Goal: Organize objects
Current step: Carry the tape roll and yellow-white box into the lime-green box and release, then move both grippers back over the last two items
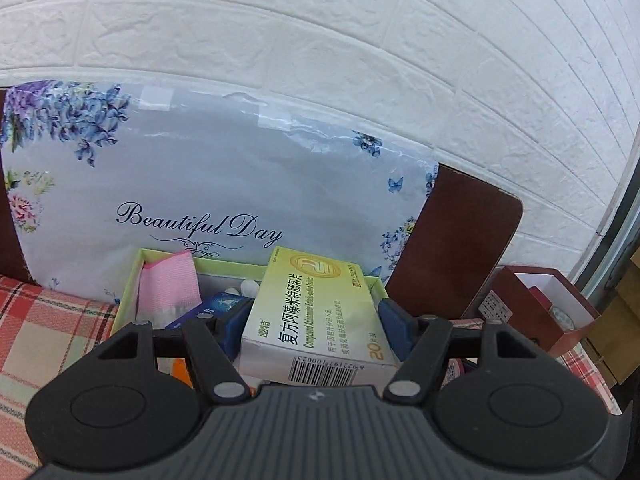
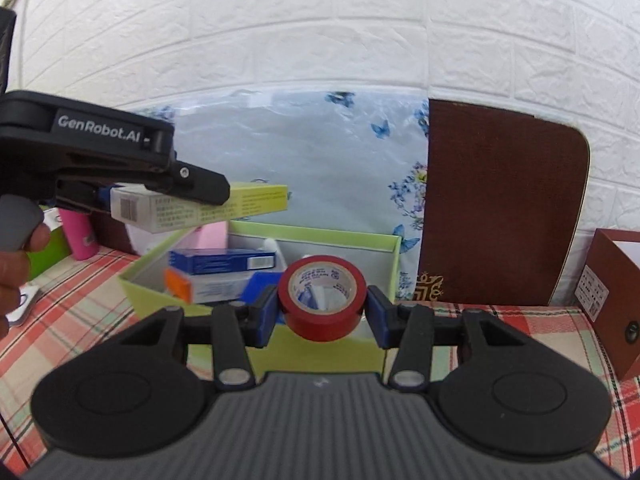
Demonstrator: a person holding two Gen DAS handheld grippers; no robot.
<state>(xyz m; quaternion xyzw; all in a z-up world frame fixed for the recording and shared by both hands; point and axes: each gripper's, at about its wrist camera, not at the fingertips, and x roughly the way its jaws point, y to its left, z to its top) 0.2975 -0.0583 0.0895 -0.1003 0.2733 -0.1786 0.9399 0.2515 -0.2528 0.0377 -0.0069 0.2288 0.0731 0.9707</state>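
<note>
A white embossed brick-pattern wall (image 2: pixel 320 32) backs the scene, and against it leans a pale blue floral bag (image 1: pixel 224 184) printed "Beautiful Day", with a dark brown board (image 2: pixel 500 216) standing upright to its right. Below them, a red, green and white plaid cloth (image 2: pixel 80 320) covers the bench. On that cloth sits an open light-green box (image 2: pixel 348 240), just in front of the floral bag; inside it lie a blue carton (image 2: pixel 220 261) stacked on an orange-and-white carton (image 2: pixel 200 286), and a pink cloth (image 1: pixel 168 288) leans in its far left corner. A maroon gift box (image 2: pixel 612 300) stands well apart at the right edge of the bench, and a pink tumbler (image 2: pixel 80 236) stands at the far left. The left claw (image 1: pixel 312 316) is closed on a yellow-green and white medicine box (image 1: pixel 312 312), its blue pads pressing the box's two long sides; the box is held in the air above the green box, barcode end toward the camera. The right claw (image 2: pixel 323 312) grips a red roll of tape (image 2: pixel 322 304) between its blue pads, which touch the roll on either side; the roll is held tilted, its white core facing the camera, over the near wall of the green box.
</note>
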